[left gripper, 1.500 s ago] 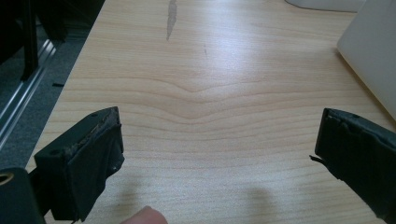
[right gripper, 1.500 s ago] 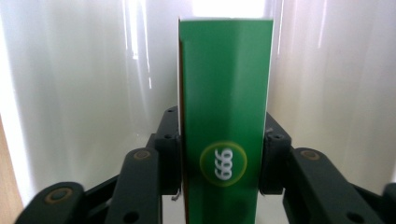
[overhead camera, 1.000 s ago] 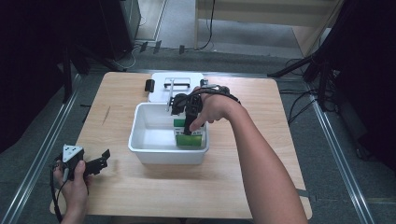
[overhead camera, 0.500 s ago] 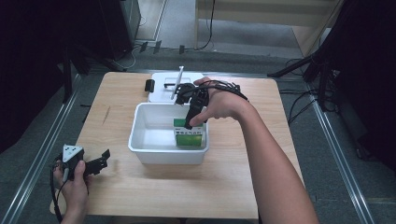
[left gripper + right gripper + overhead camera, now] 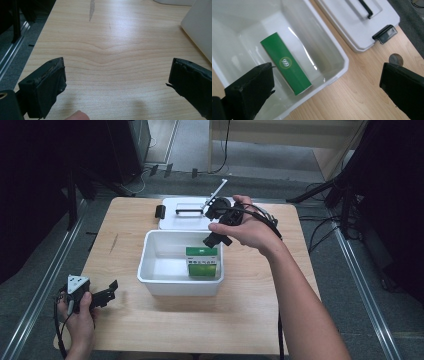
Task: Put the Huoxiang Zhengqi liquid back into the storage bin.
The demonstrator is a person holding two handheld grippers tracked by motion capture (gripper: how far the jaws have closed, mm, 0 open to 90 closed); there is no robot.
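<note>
Green box (image 5: 202,261): lying inside white bin (image 5: 150,270), right end, mid-desk.
Right hand-held gripper (image 5: 216,239): above bin's far right corner, jaws just opened wide, empty.
Left hand-held gripper (image 5: 102,296): near left, wide, empty.

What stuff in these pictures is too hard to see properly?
- Green box, high view: its small print is too blurry to read.
- White lid, right gripper view: its far end is cut off by the top edge.
- White tub, left gripper view: cut off by the right edge.
</note>
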